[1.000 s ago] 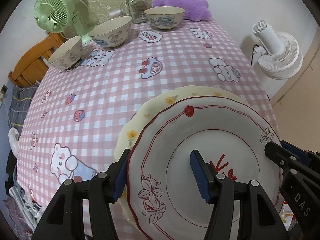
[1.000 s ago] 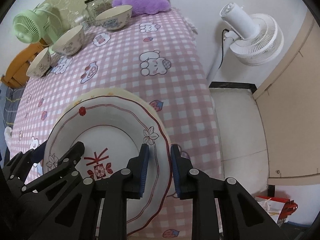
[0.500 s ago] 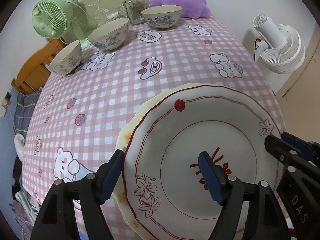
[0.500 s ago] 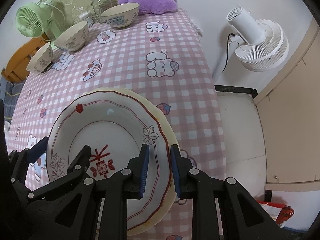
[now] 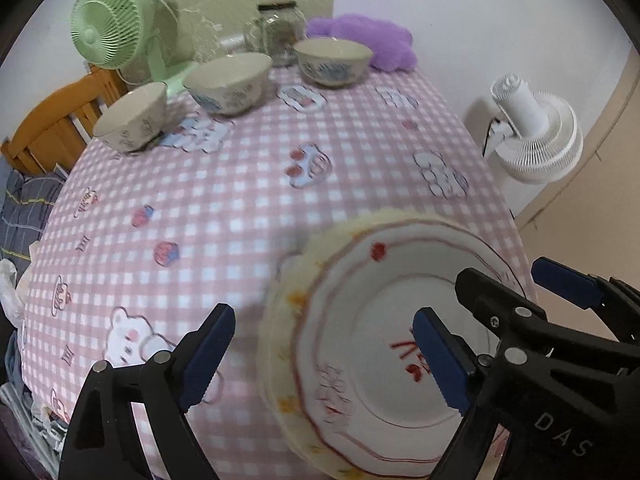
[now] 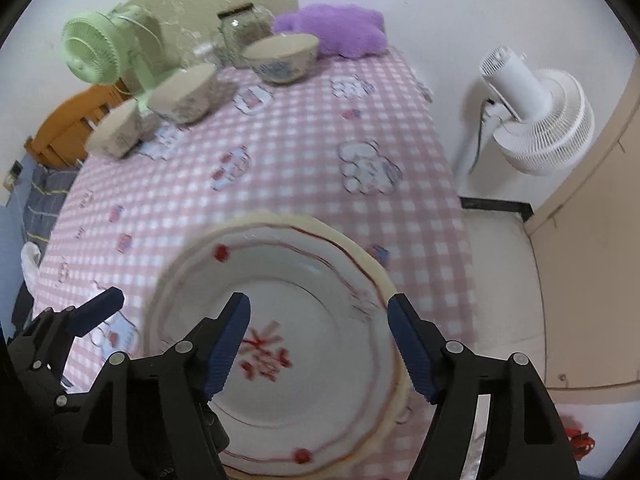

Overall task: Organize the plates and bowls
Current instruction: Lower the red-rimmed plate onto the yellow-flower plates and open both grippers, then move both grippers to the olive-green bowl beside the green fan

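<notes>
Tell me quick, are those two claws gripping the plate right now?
Left gripper: open, just widened, holding nothing.
Right gripper: open, just released the red-rimmed plate.

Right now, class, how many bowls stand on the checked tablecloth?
3, in a row at the far end: one nearest the green fan, one in the middle, one beside the purple cushion.

Tablecloth (image 5: 248, 184) pink-white gingham with cartoon prints. On it: white plate (image 6: 304, 344) with red line rim, red motif, over cream-yellow plate (image 5: 280, 344). Behind: green fan (image 5: 108, 36), purple cushion (image 5: 368, 40).
</notes>
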`<state>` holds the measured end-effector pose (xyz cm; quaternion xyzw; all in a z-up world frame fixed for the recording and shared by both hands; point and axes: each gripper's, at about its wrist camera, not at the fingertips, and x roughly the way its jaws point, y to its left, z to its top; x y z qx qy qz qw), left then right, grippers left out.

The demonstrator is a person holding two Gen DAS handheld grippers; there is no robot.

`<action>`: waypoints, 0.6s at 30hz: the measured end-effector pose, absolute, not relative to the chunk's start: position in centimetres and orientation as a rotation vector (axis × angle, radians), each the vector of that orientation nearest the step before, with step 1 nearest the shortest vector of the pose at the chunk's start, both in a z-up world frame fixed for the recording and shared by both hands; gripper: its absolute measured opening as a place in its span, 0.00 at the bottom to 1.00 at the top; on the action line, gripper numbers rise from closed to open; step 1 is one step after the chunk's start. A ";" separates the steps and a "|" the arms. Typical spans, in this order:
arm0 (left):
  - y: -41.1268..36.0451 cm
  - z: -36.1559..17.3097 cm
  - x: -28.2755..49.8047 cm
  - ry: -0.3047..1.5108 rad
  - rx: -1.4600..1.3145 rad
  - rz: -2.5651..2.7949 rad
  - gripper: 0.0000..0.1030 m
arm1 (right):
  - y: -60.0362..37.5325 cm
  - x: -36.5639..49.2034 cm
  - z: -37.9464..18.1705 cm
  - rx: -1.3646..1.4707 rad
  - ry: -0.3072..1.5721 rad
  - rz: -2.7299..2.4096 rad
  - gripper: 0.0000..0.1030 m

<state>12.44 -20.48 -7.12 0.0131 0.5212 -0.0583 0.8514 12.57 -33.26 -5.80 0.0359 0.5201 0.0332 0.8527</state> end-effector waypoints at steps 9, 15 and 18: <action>-13.3 -5.3 15.0 1.061 0.010 -0.129 0.88 | -26.5 14.5 -4.1 0.078 1.042 0.065 0.72; -7.8 -4.3 17.6 1.046 0.034 -0.142 0.84 | -20.7 16.9 -3.1 0.111 1.034 0.070 0.72; -5.0 -3.9 19.3 1.034 0.022 -0.177 0.76 | -17.8 17.7 -2.4 0.110 0.999 0.057 0.72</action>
